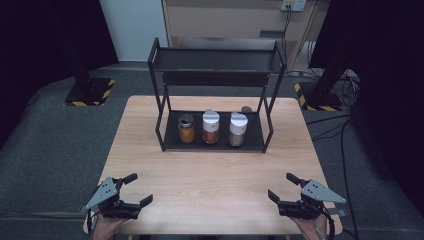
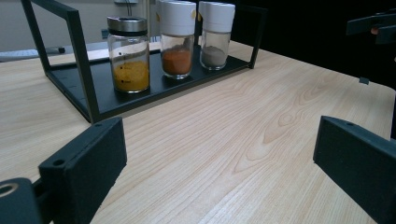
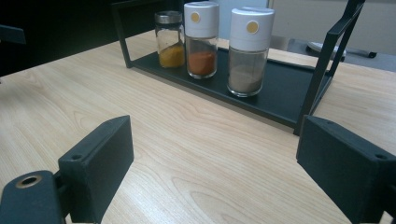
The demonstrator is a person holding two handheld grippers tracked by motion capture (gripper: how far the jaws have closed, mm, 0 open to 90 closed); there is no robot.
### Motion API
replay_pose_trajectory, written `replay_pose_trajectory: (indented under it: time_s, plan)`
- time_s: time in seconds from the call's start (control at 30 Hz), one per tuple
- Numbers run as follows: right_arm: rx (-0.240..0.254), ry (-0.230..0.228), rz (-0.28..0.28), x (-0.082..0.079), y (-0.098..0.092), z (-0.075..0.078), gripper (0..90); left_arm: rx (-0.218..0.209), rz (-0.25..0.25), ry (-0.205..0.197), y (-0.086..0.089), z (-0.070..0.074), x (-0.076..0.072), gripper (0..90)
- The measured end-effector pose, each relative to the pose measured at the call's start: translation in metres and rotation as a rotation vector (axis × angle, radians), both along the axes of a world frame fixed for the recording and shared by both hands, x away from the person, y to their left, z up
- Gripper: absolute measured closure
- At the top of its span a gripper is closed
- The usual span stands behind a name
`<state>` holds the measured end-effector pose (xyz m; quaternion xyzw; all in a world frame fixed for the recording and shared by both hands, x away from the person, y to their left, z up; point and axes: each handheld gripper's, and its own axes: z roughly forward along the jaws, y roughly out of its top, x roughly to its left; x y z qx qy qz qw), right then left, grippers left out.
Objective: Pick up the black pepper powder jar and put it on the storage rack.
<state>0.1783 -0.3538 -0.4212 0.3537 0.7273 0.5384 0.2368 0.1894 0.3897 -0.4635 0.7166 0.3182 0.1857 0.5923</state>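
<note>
Left gripper (image 1: 140,189): near the table's front left corner, jaws spread wide, nothing between them, pointing toward the rack.
Right gripper (image 1: 282,187): near the front right corner, jaws spread wide, nothing between them, just above the wood.
Table (image 1: 215,175): pale wood; bare boards lie between the grippers and the rack.
Rack (image 1: 165,134): black two-tier frame at the far middle of the table, well apart from both grippers.
Yellow jar (image 1: 186,128): metal cap, leftmost on the lower shelf, upright.
Orange jar (image 1: 210,127): white cap, middle, upright, just beside the yellow jar.
Grey jar (image 1: 237,129): white cap, rightmost, upright.
</note>
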Motion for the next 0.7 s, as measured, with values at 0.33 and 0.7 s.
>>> replay_pose_trajectory:
  time_s: [0.33, 0.7]
  plan:
    - [-0.022, -0.011, 0.021, -0.0007, 0.001, -0.0032, 10.5, -0.012, -0.004, -0.003, 0.0014, -0.0009, 0.0005, 1.9]
    - [-0.014, -0.007, 0.018, -0.0003, -0.0004, -0.0043, 10.3, -0.007, -0.007, -0.005, 0.001, -0.0004, 0.0007, 1.9]
